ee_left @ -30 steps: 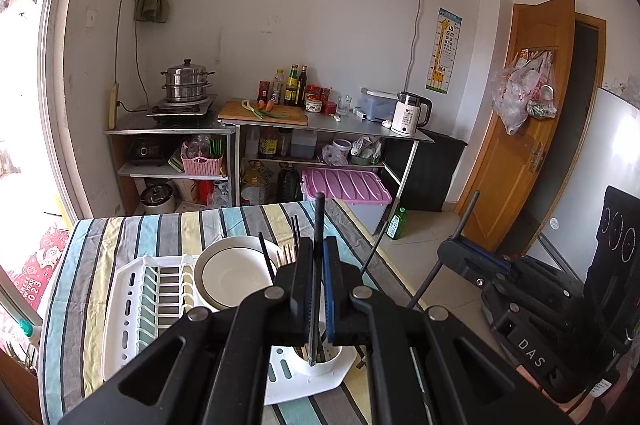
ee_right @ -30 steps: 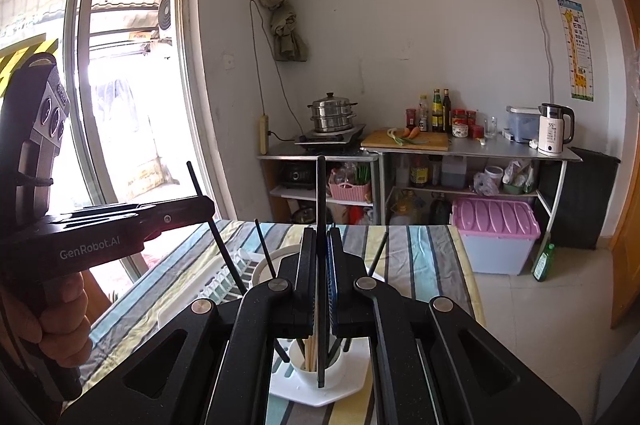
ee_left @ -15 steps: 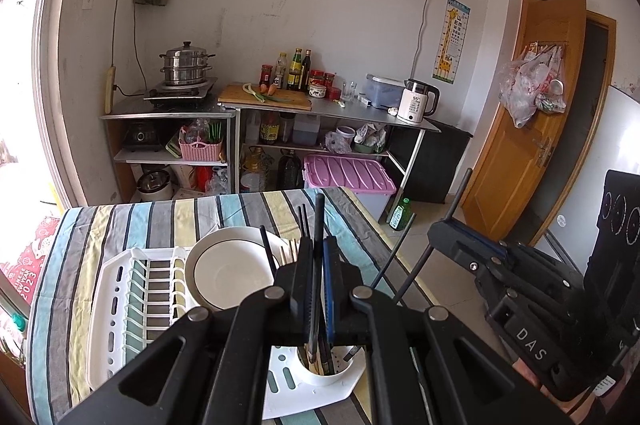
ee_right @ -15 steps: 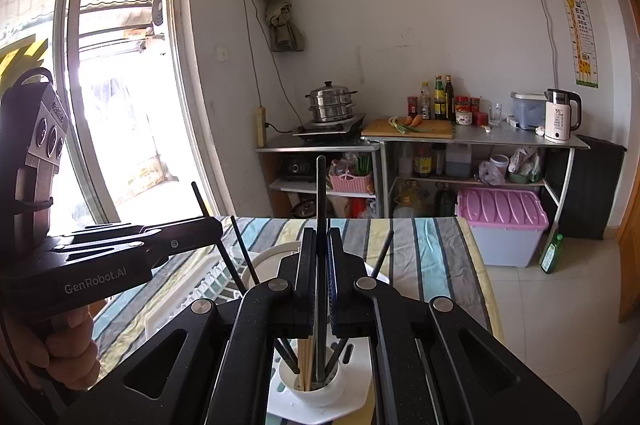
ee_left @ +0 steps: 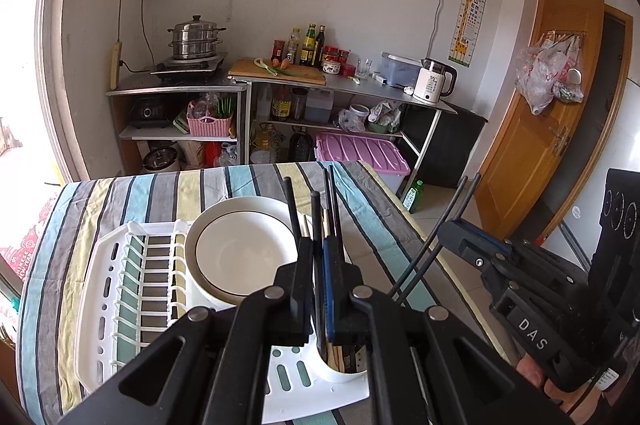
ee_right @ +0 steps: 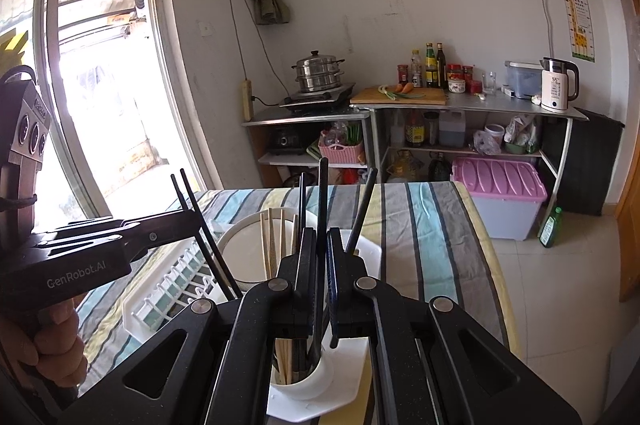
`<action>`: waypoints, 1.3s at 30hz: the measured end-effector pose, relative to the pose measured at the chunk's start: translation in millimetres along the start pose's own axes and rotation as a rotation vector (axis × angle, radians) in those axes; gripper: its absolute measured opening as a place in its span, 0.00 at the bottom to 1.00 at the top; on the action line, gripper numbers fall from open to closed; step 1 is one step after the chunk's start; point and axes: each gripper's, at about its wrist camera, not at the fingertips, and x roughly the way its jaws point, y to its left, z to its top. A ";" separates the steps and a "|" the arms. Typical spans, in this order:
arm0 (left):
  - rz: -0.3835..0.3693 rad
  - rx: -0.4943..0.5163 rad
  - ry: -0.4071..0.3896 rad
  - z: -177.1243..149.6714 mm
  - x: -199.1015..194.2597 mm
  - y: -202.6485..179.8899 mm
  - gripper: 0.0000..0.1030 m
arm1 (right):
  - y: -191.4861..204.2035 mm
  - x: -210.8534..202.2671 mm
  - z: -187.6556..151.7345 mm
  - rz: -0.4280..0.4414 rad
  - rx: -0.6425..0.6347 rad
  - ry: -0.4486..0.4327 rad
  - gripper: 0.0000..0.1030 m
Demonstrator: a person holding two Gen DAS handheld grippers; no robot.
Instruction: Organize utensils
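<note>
Both grippers had come lower over the white utensil cup (ee_left: 344, 369) than 1 s earlier. The cup, at the near corner of the white dish rack (ee_left: 132, 289) on the striped tablecloth (ee_left: 120, 193), now showed larger and closer under the fingers in both wrist views.

Left gripper (ee_left: 319, 289): fingers pressed together, pinching black chopsticks (ee_left: 316, 245). Lower ends ran down toward the cup mouth; could not tell whether they were seated inside.

Right gripper (ee_right: 319, 281): fingers pressed together on a second lot of black chopsticks (ee_right: 322, 217), held upright, tips reaching into the cup.

Cup already held pale wooden chopsticks (ee_right: 267, 245) and other dark ones. White bowl (ee_left: 240, 249) sat in the rack just beside the cup.

Judgement: the descent meant both loads were close to seating; release looked like the next step. Crowded cup, so tips could catch on sticks already there.

Writing read:
- "GenRobot.AI" on the left gripper body, seen from the right wrist.
- "DAS" on the right gripper body, seen from the left wrist.
- "55" on the white kettle (ee_right: 558, 85).
- Giraffe chart (ee_right: 576, 9) on the wall: rows of print too small to read.
</note>
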 end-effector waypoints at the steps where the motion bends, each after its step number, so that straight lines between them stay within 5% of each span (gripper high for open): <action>1: 0.001 0.002 0.000 0.2 0.2 -0.5 0.05 | -1.2 2.9 -0.1 -0.001 0.003 0.006 0.04; 13: 0.022 0.009 -0.028 -0.7 2.5 1.7 0.06 | -5.3 4.3 1.1 -0.004 0.001 0.022 0.06; 23: 0.037 0.017 -0.068 -16.3 -22.2 3.9 0.18 | -0.9 -25.5 -7.2 -0.011 -0.012 -0.008 0.12; 39: 0.078 0.003 -0.111 -117.7 -93.2 -1.1 0.20 | 25.7 -117.0 -86.0 0.004 -0.032 -0.039 0.18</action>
